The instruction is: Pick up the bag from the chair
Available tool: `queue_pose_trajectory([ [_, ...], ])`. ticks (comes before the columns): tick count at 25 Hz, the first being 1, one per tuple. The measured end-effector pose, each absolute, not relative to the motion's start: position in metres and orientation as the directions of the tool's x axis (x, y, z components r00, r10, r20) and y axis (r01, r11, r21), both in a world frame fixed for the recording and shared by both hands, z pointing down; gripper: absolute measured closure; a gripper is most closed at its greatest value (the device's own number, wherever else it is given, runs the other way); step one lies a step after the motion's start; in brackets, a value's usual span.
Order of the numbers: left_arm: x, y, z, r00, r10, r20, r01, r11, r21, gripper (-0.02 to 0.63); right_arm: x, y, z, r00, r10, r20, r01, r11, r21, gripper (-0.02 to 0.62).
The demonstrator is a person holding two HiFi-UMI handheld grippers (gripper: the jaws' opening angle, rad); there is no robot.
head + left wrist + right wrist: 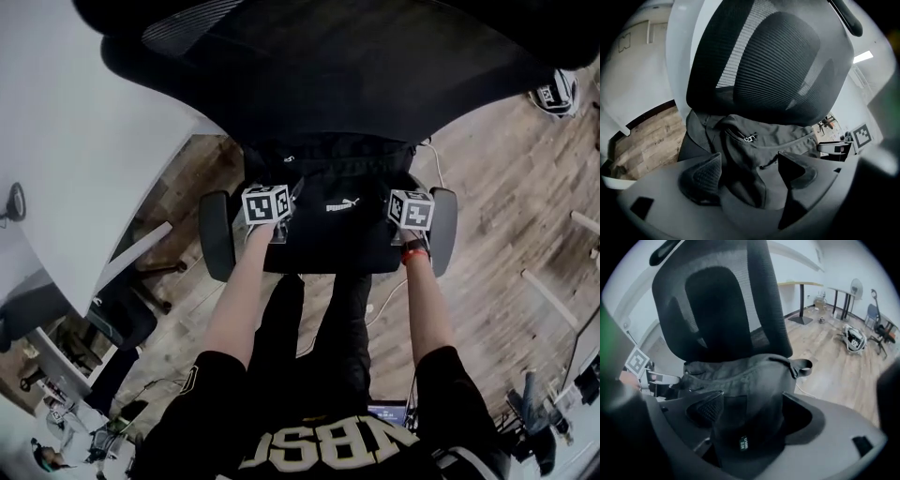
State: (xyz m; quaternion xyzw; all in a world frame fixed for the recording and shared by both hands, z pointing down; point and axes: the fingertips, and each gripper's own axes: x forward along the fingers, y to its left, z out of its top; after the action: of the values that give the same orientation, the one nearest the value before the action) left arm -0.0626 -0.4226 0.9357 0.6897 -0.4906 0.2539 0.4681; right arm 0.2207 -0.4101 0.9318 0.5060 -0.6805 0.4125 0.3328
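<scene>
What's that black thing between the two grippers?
The black bag, sitting on the chair, fills the stretch between the left gripper and the right gripper. The head view shows it.

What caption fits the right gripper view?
Right claw grips a black fabric bag sitting on a black mesh-backed office chair.

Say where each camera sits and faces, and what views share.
Head view: on the person's head, steeply down at the bag on the chair; forearms, legs, left gripper, right gripper show.
Left gripper view: on the left gripper, facing the chair back; its jaws flank a bag fold.
Right gripper view: on the right gripper, facing the chair back; bag fabric fills its jaws.
Shared: both gripper views show bag, chair back.
</scene>
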Motion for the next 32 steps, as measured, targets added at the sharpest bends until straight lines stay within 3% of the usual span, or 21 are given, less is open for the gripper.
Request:
queue_pose_trajectory([
  [1, -0.062, -0.427, 0.943, 0.384, -0.441, 0.812, -0.918, -0.084, 0.388, 0.221, 0.220, -0.417, 0.940, -0.254, -0.391, 0.885, -0.965, 0.159, -0.206, 0.198],
  [8, -0.061, -0.442, 0.972, 0.316, -0.452, 0.834, -0.942, -0.046, 0.332, 0.222, 0.222, -0.456, 0.964, -0.219, -0.374, 0.901, -0.975, 0.113, -0.190, 0.215],
  [11, -0.061, -0.441, 0.976, 0.299, -0.452, 0.840, -0.949, -0.053, 0.310, 0.238, 0.219, -0.451, 0.982, -0.235, -0.365, 0.901, -0.970, 0.139, -0.197, 0.247],
  [19, -0.053, -0.443, 0.971, 0.315, -0.413, 0.855, -0.947, -0.082, 0.309, 0.417, 0.218, -0.455, 0.967, -0.243, -0.348, 0.906, -0.967, 0.154, -0.201, 0.372],
  [24, -0.038, -0.439, 0.956, 0.375, -0.388, 0.842, -0.924, -0.081, 0.374, 0.551, 0.208, -0.449, 0.952, -0.270, -0.336, 0.902, -0.962, 0.140, -0.235, 0.533],
  [32, -0.037, -0.425, 0.918, 0.382, -0.400, 0.833, -0.921, -0.093, 0.377, 0.565, 0.204, -0.431, 0.915, -0.279, -0.357, 0.891, -0.960, 0.084, -0.266, 0.558],
])
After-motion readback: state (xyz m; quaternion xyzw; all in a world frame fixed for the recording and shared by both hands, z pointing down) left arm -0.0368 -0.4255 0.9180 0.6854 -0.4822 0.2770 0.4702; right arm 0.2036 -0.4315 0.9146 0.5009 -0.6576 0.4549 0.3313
